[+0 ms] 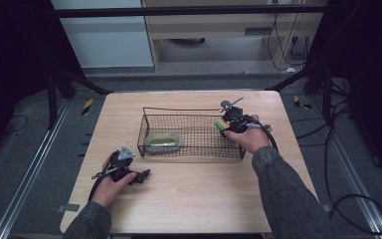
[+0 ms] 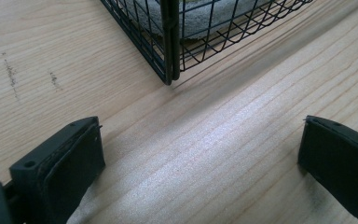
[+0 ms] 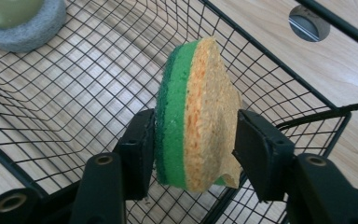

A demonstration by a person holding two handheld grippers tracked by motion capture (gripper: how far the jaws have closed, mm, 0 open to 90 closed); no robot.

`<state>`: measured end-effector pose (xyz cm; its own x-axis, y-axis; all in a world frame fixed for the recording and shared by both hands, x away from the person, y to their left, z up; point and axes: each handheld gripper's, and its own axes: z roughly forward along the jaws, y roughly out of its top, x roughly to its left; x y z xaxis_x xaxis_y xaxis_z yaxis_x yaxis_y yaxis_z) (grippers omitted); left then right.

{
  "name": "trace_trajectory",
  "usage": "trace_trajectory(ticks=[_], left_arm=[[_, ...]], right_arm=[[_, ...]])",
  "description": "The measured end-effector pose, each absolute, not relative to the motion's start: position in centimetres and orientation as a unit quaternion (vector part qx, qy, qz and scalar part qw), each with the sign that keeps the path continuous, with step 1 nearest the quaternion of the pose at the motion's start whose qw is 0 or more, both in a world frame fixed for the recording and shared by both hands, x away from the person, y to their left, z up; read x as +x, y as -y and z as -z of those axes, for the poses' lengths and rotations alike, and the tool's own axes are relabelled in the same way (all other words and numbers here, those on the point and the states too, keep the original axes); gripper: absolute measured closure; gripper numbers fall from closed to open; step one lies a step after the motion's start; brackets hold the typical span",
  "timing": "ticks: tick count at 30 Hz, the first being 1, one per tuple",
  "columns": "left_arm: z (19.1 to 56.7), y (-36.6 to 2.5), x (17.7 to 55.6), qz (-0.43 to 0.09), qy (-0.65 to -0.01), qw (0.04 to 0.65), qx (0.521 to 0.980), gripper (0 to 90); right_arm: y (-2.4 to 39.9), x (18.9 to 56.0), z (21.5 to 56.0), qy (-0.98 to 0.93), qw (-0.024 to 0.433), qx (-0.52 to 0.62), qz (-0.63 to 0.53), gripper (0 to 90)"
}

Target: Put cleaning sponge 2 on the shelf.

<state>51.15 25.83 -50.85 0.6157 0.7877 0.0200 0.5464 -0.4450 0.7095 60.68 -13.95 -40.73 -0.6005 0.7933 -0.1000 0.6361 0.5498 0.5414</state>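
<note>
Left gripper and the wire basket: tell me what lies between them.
Only bare wooden table. In the left gripper view the left gripper is open on the wood, with the wire basket corner just ahead.

The sponge [image 3: 196, 116] hides part of the basket [image 3: 98, 93] floor behind it.

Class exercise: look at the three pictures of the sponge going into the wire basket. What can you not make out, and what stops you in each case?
- Sponge: lower edge hidden behind the right gripper, right gripper view; too small in the high view.
- Grey-rimmed pad in the wire basket: cut off by the top edge in both gripper views.
- Left gripper: body cut off by the bottom edge, left gripper view.
</note>
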Motion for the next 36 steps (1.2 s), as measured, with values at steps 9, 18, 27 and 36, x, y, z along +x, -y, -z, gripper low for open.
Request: trace_trajectory(ticks=[9, 18, 27, 36], left_arm=[[50.9, -25.8, 51.2, -0.177, -0.401, 0.341, 0.832, 0.0], [50.8, -25.8, 51.2, -0.177, -0.401, 0.341, 0.832, 0.0], [50.8, -25.8, 51.2, -0.177, -0.401, 0.341, 0.832, 0.0], [50.8, -25.8, 51.2, -0.177, -0.401, 0.341, 0.832, 0.0]], right_arm=[[13.7, 60.1, 40.3, -0.864, 0.162, 0.411, -0.243, 37.1], [14.1, 59.6, 39.6, -0.863, 0.167, 0.407, -0.247, 32.5], [15.2, 58.9, 39.1, -0.853, 0.173, 0.413, -0.27, 20.6], [16.9, 58.1, 38.7, -0.829, 0.184, 0.435, -0.301, 9.3]])
